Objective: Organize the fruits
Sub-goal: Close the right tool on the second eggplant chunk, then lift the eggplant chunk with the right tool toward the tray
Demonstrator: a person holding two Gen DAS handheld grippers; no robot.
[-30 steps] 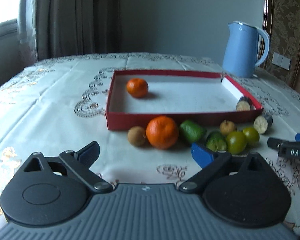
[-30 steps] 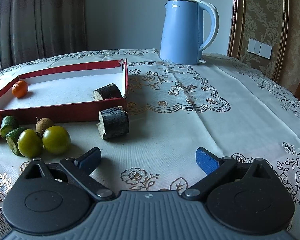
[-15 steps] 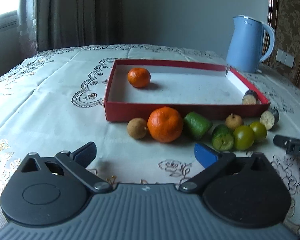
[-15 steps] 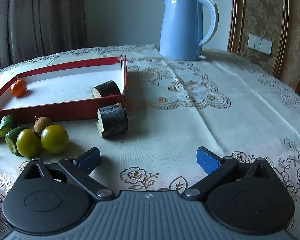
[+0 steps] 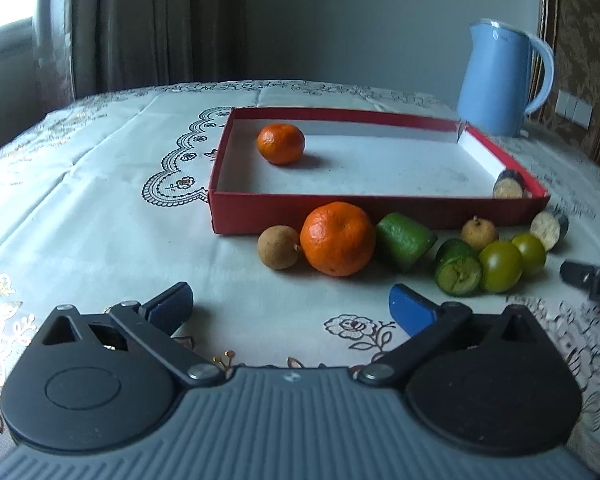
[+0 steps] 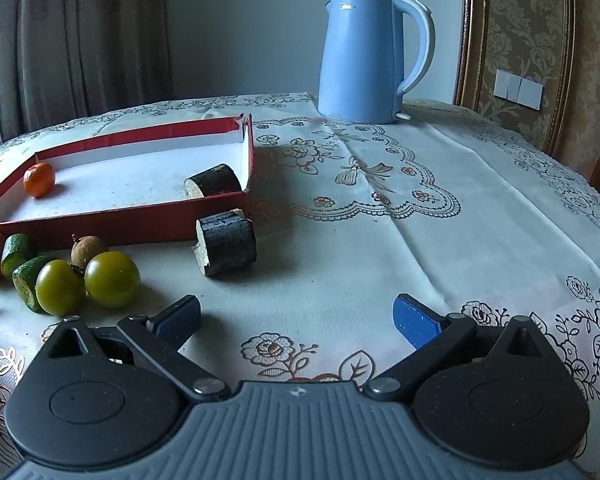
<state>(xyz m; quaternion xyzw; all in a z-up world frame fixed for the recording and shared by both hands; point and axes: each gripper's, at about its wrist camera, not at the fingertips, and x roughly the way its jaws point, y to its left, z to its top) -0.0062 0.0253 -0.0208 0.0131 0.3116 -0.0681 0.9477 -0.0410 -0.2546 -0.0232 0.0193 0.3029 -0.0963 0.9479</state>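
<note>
A red tray [image 5: 320, 216] with a white floor holds a small orange [image 5: 281, 144] and a dark cut stalk piece [image 5: 509, 185]. In front of it lie a brown longan [image 5: 278, 247], a large orange [image 5: 338, 239], two green cut pieces [image 5: 405, 241], a second longan [image 5: 479, 233], two green round fruits [image 5: 500, 266] and another stalk piece [image 5: 549, 230]. My left gripper [image 5: 290, 307] is open and empty, just short of the large orange. My right gripper [image 6: 298, 318] is open and empty, near the outer stalk piece [image 6: 226, 242] and the green fruits [image 6: 112, 279].
A blue kettle [image 6: 366, 58] stands at the back right of the table, also in the left wrist view [image 5: 500, 80]. The embroidered tablecloth [image 6: 420, 216] covers the table. Curtains [image 5: 140, 24] hang behind. The right gripper's fingertip [image 5: 592, 284] shows at the left view's right edge.
The left gripper has moved forward and a little left toward the large orange, so the fruits look bigger. The right gripper has crept slightly forward. Both stay open.
</note>
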